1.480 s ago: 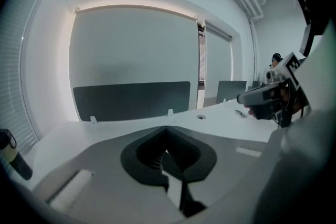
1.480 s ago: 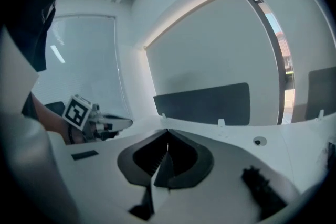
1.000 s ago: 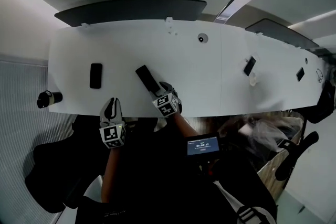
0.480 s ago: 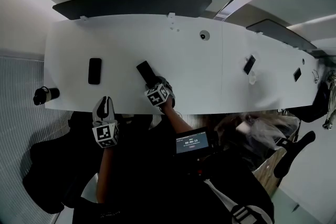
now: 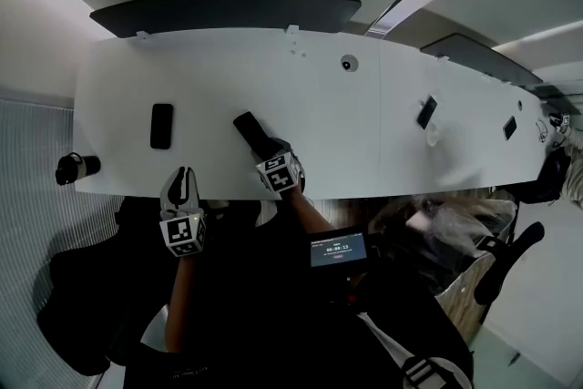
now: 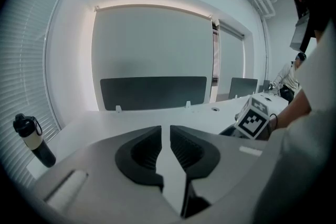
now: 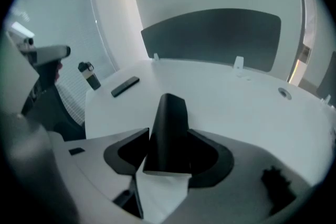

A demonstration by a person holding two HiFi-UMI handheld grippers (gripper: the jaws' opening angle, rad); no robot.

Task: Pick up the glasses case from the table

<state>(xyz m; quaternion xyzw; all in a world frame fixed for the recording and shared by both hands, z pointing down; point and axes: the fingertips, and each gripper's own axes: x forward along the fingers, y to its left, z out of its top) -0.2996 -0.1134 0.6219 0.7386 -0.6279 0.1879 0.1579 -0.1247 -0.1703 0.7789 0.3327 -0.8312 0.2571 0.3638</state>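
1. Closing on the glasses case (image 5: pixel 248 127) is the step in hand. The right gripper (image 5: pixel 264 147) has its jaws wide and coming in, with the near end of the case between them. In the right gripper view the 2 pads look to be meeting its sides.
2. The dark, oblong case lies flat on the white desk (image 5: pixel 319 132), close to the near edge. Its long axis runs away from the person and a little to the left. It does not look lifted yet.
3. The left gripper (image 5: pixel 183 182) hangs off the near edge of the desk, jaws drawn almost together with only a thin slit between them. It has hold of nothing.
4. The next move, as I judge it, calls for a firm squeeze first and then a straight rise. Only 1 end of the case is between the jaws, so the far end may droop or swing if the hold is light.
5. Room is generous. Bare desk lies beyond the case and to its right.
6. A flat black slab (image 5: pixel 161 125) lies well apart to the left, and a bottle (image 5: pixel 71 168) stands at the left corner, further off.
7. The near edge sits just behind the right gripper, so a slip could send the case off the desk toward the person.
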